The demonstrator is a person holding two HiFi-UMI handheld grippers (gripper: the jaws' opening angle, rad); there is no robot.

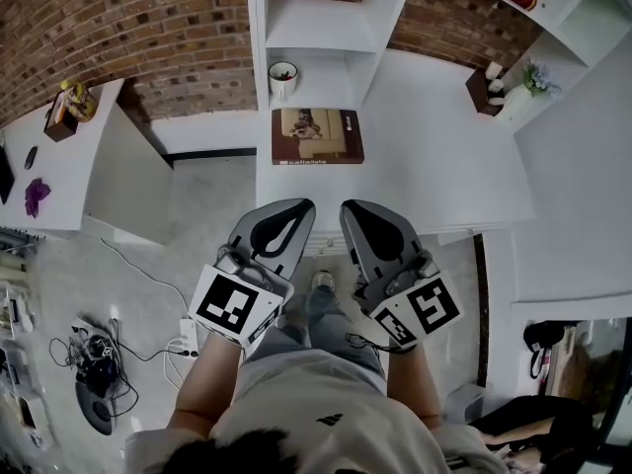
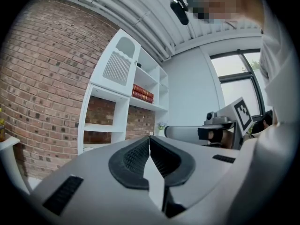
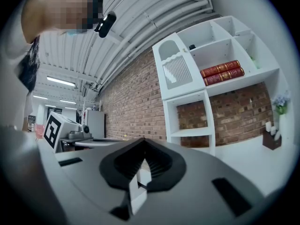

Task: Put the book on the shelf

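A brown book (image 1: 317, 136) lies flat on the white counter (image 1: 434, 166), just in front of the white shelf unit (image 1: 316, 28). My left gripper (image 1: 302, 206) hovers short of the counter's near edge, below the book, shut with nothing in it. Beside it my right gripper (image 1: 353, 209) is also shut and empty. In the left gripper view the closed jaws (image 2: 150, 138) point level toward the shelf unit (image 2: 115, 97). The right gripper (image 3: 143, 140) faces the same shelf unit (image 3: 197, 78). Neither gripper view shows the book.
A white mug (image 1: 282, 75) stands in the low shelf compartment behind the book. Red books (image 3: 221, 72) lie on an upper shelf. A small dark box (image 1: 484, 89) and flowers (image 1: 535, 77) sit at the counter's right. A side table (image 1: 59, 166) stands left; cables (image 1: 94, 354) lie on the floor.
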